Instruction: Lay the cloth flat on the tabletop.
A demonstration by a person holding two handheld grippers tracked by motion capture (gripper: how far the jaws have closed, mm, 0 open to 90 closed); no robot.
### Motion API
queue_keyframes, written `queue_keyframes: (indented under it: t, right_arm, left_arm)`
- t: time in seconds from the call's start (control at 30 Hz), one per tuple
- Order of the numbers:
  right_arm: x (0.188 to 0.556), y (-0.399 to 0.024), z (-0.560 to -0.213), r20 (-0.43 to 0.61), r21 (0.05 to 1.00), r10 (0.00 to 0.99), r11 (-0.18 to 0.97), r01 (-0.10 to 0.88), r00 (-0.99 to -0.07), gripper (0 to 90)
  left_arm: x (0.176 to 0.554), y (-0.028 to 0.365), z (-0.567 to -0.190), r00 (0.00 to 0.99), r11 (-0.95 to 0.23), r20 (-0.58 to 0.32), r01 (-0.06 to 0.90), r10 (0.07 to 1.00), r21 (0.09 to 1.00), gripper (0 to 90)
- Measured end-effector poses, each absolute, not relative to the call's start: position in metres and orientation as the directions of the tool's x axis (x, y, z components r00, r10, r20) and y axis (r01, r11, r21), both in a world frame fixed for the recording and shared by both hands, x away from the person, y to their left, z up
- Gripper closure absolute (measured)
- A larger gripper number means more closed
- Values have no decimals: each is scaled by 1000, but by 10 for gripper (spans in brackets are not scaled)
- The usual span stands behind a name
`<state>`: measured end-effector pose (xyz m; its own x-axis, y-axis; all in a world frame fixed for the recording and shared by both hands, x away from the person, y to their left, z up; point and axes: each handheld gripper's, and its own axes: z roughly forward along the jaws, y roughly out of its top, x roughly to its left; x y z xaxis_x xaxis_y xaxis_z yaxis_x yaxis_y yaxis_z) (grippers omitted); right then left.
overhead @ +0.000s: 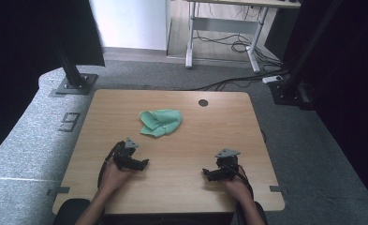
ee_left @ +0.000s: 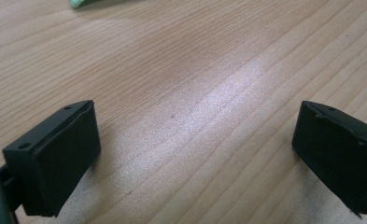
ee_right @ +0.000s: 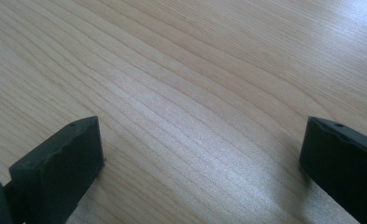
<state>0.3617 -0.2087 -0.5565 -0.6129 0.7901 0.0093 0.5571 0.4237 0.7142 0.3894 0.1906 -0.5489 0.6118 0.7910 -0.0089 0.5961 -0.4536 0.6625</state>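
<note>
- Green cloth (overhead: 161,122): lies crumpled in a loose heap on the wooden table (overhead: 209,136), on the far half of the top, left of centre. One flap is folded over the rest; the outline is irregular, not squared.
- Landmark for all places below is the cloth. A thin green edge of it (ee_left: 85,3) also shows at the top of the left gripper view.
- Round cable hole (overhead: 203,102): to the right of the cloth and slightly beyond it, apart from it.
- Left gripper (overhead: 134,161): on the near side of the cloth, a little to its left, near but not touching. Jaws spread wide, with bare wood between them in the left gripper view.
- Right gripper (overhead: 215,173): on the near side of the cloth and well to its right, farther off than the left one. Jaws spread wide, with bare wood between them in the right gripper view.
- Both hands rest low at the table's near edge, grippers turned inward toward each other.
- Progress, judged: the cloth work has not begun. No jaw touches the cloth, and no edge is lifted or pinched.
- Left to do, judged: reach to the cloth, take hold of it, then carry out the handling; essentially all of it remains.
</note>
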Motion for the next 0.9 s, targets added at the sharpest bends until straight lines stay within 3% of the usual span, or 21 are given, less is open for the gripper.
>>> queue_keyframes:
  t: [0.9]
  right_arm:
    - [361,-209,-557,9,715,790,424,556,-614,0]
  left_arm:
    - [390,190,-549,620,-458,-9,591,785,664,20]
